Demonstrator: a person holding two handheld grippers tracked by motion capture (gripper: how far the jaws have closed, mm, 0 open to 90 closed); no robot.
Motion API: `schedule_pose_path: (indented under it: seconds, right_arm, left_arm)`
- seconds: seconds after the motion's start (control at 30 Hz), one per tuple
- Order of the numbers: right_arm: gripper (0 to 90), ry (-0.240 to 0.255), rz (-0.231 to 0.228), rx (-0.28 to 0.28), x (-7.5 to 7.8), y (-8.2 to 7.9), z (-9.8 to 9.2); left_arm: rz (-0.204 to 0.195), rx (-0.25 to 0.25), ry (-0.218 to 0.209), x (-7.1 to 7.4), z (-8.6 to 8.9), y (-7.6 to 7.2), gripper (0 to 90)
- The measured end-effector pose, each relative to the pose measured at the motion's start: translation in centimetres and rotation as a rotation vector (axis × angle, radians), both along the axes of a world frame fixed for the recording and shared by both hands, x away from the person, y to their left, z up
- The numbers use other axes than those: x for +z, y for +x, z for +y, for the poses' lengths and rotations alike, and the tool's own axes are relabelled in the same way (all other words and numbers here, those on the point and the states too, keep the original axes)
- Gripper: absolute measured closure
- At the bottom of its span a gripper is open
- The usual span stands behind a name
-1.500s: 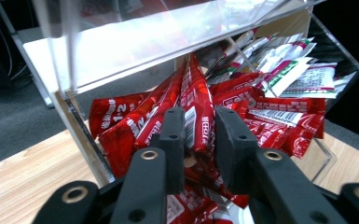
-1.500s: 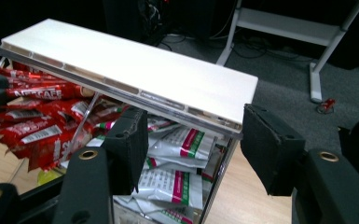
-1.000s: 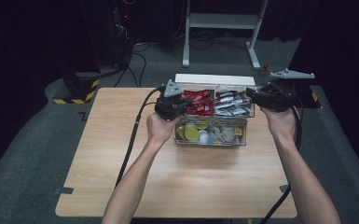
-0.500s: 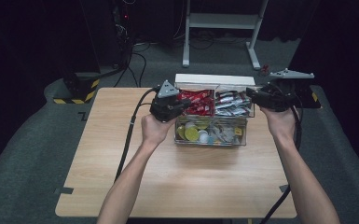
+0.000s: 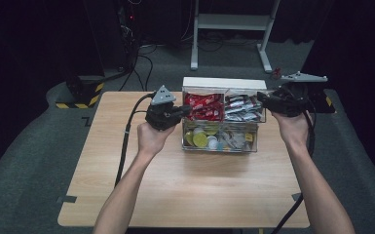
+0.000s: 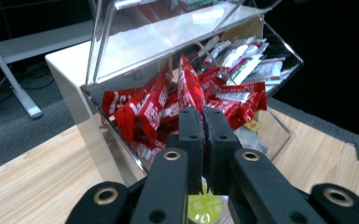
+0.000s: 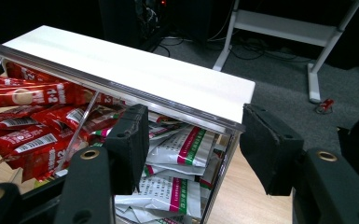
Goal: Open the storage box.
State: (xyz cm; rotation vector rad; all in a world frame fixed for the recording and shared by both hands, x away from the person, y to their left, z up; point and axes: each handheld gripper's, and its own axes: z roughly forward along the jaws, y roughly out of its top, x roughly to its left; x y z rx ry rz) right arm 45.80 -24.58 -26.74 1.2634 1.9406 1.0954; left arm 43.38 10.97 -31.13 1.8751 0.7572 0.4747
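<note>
We saw a clear box [image 5: 220, 122] standing toward the far middle of the bench [image 5: 185, 185], red packets [image 6: 154, 105] in its upper left compartment and white packets [image 7: 177, 158] in the upper right. The left tool [image 5: 187, 111], jaws pressed together on nothing, hovered at the box's left edge before the red packets. The right tool [image 7: 193, 144] straddled the box's right corner, jaws apart either side of the wall.

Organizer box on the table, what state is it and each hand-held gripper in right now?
Box: upright, lid raised, top bins open.
Red packets: piled in one top bin.
White packets: piled in the neighbouring bin.
Left hand-held gripper: shut, empty.
Right hand-held gripper: jaws apart at box's corner.
</note>
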Motion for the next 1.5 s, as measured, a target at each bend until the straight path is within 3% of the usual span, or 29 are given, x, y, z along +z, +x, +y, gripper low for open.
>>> schedule_pose_path:
  seconds: [0.13,0.47,0.93,1.07,1.37,1.5]
  right_arm:
    - [42.9,0.005,0.004,-0.005,0.0,0.0,0.0]
    - [43.3,-0.006,0.008,-0.002,0.3,0.0,0.1]
    - [43.2,-0.004,0.009,-0.004,0.3,0.0,0.1]
    - [43.4,-0.021,0.010,-0.012,0.5,-0.1,0.3]
    - [43.3,-0.019,0.009,-0.009,0.5,0.0,0.2]
    - [43.4,-0.018,0.010,-0.010,0.5,0.0,0.2]
  left_arm:
    - [-0.002,-0.001,0.004,0.0,0.4,-0.3,87.2]
    - [-0.003,0.003,-0.069,-0.3,2.7,-0.9,87.3]
    - [-0.028,-0.014,-0.072,0.5,3.8,-2.5,87.3]
    - [-0.041,-0.004,-0.054,0.3,4.5,-3.2,87.3]
    - [-0.033,0.029,-0.105,-0.6,6.7,-4.0,87.3]
    - [-0.037,0.038,-0.105,-0.6,7.3,-4.4,87.3]
